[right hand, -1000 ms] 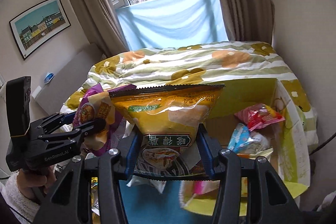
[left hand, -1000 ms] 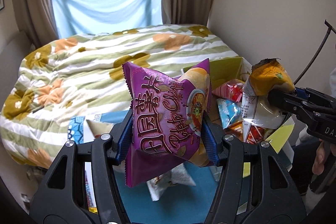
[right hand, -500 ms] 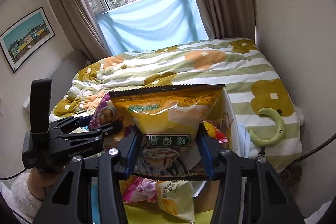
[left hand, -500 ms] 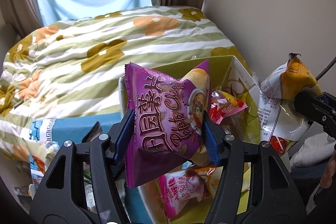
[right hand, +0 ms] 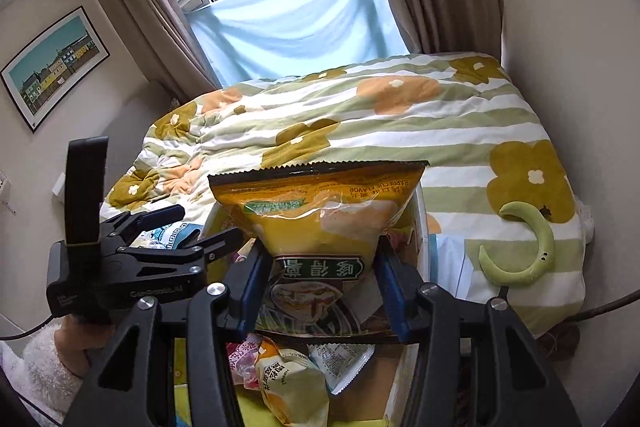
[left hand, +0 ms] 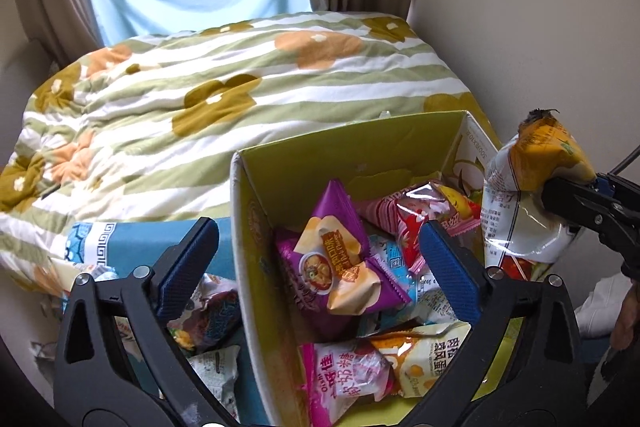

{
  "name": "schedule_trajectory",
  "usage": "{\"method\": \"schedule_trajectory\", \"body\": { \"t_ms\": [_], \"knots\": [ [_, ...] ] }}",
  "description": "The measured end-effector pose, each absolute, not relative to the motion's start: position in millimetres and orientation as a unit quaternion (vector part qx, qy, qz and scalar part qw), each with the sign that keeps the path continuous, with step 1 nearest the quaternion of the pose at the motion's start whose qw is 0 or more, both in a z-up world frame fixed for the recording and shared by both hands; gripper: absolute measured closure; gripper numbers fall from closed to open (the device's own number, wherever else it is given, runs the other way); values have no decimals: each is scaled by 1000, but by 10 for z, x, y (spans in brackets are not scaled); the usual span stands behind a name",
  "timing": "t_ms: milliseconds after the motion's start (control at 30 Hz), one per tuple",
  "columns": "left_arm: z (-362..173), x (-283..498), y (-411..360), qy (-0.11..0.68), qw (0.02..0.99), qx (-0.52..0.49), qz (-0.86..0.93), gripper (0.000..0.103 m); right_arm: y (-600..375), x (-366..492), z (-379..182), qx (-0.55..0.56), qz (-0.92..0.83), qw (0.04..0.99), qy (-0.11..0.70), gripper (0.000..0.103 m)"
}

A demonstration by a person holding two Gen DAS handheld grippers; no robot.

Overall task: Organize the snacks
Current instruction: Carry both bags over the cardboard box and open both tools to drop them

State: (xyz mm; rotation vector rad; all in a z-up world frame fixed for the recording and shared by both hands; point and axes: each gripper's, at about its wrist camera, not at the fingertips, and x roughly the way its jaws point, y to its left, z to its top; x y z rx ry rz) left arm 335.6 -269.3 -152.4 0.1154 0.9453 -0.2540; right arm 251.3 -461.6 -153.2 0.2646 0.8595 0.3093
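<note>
left gripper: left gripper (left hand: 318, 259) jaws opening, spread wide, nothing between the pads; hangs over the near left wall of the box
right gripper: right gripper (right hand: 320, 291) clamped on the lower half of the yellow-orange foil chip bag (right hand: 320, 215); bag stands upright, serrated top seal up
box: open yellow-green cardboard box (left hand: 352, 151), standing on the floor just beside the bed, directly below and ahead of both grippers
purple bag: purple foil potato chip bag (left hand: 340, 267) lies loose on top of the pile inside the box, below and between the left gripper's pads, touching neither
key relation: yellow-orange bag sits at the right rim of the box, up off the pile; box interior lies below and forward-left of the right gripper; bag's long axis runs vertical, in line with the fingers; right hand is the one carrying, left is free
next (judgement): lower a little over the box and let go
counts: grippers 2; boxes 1; held bags 1; packets in box, roughly six visible, pile overlaps so not sure; loose packets left of the box on the blue mat (left hand: 132, 251), at least three
other: floral striped duvet (left hand: 240, 87) behind the box; green crescent plush (right hand: 524, 251) on it, right of the held bag
</note>
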Motion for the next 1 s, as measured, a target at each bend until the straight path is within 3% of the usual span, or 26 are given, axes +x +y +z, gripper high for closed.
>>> {"method": "schedule_trajectory", "body": {
  "t_ms": [800,867,933,1000],
  "knots": [
    [-1435,2755,-1669,463,884,1,-56,3,-4112,3061,-1734,156,195,858,448,54],
    [-1443,2735,-1672,464,884,8,-54,3,-4099,3093,-1791,163,192,855,453,48],
    [-1448,2716,-1681,464,884,11,-52,3,-4111,3059,-1805,166,181,862,445,10],
    [-1455,2719,-1683,465,884,7,-53,3,-4125,2972,-1783,168,179,870,427,2]
  ]
}}
